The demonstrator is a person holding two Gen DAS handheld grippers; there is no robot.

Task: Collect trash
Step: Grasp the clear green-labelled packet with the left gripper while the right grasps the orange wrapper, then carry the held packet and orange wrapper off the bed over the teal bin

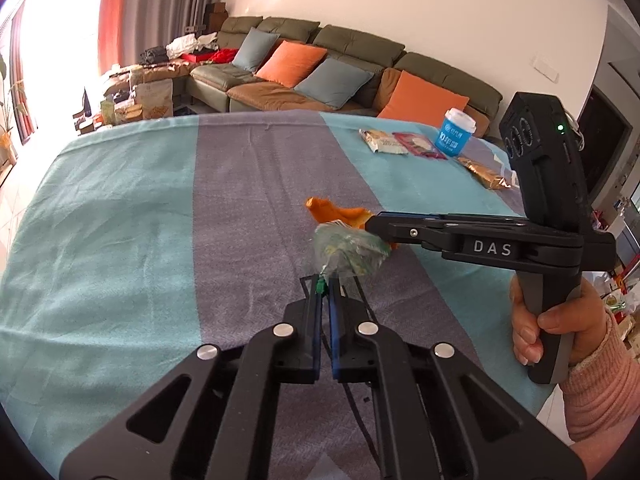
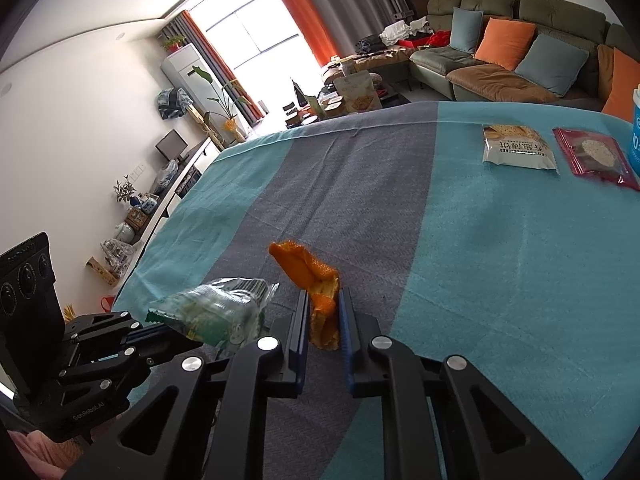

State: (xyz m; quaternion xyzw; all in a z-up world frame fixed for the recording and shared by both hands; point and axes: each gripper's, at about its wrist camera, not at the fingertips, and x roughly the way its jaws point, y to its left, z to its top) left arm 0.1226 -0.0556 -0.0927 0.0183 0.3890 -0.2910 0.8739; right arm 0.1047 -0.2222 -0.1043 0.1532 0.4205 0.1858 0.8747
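Pickup step: wrapper (image 1: 348,250) is pinched in the closed left gripper (image 1: 325,294), peel (image 2: 322,300) clamped by the right gripper (image 2: 324,312) (mid-table); a bin is needed next.

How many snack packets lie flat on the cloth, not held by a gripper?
3: a white cracker packet, a red packet beside it next to the blue cup, and a gold wrapper nearer the right gripper. More may lie out of view.

A crumpled clear plastic wrapper (image 1: 347,249) with green print hangs pinched above the striped cloth; an orange peel (image 2: 316,285), curled, stands clamped just beside it.
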